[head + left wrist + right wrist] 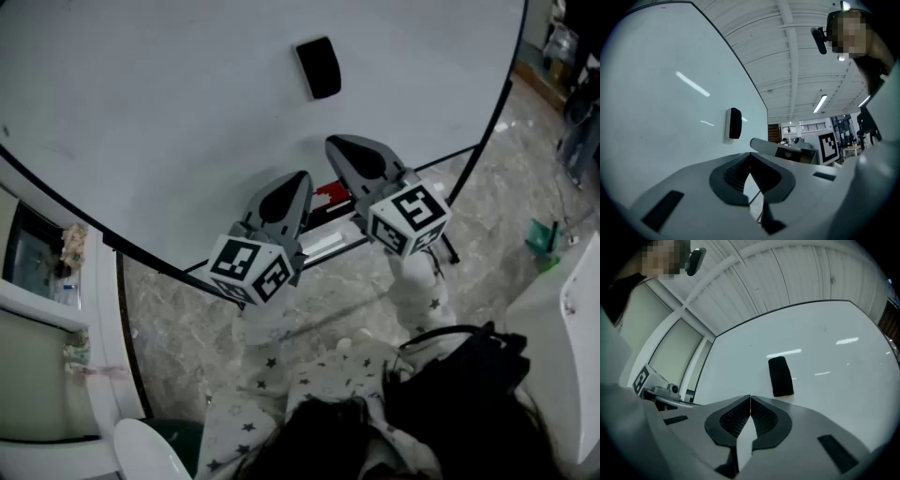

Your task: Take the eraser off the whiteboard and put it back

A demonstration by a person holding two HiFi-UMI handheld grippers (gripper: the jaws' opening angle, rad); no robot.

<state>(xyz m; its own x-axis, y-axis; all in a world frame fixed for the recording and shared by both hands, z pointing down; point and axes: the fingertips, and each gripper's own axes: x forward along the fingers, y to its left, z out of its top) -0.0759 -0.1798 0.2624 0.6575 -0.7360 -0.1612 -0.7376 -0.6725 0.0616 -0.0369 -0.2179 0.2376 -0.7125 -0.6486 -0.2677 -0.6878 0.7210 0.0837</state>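
Note:
The black eraser (319,67) sticks to the whiteboard (169,112), above and beyond both grippers. My left gripper (301,177) hangs below it near the board's lower edge, its jaws shut with nothing between them. My right gripper (334,143) is a little closer to the eraser, also shut and empty. In the left gripper view the eraser (735,123) shows side-on ahead of the closed left gripper (750,156), with the right gripper (787,149) alongside. In the right gripper view the eraser (780,376) lies just beyond the closed right gripper (750,398) and slightly to its right.
A tray at the board's lower edge holds a red marker (330,195). The marble floor (187,319) lies below, with a green object (542,239) at the right. A black bag (469,375) hangs at the person's front. A white cabinet (47,309) stands at the left.

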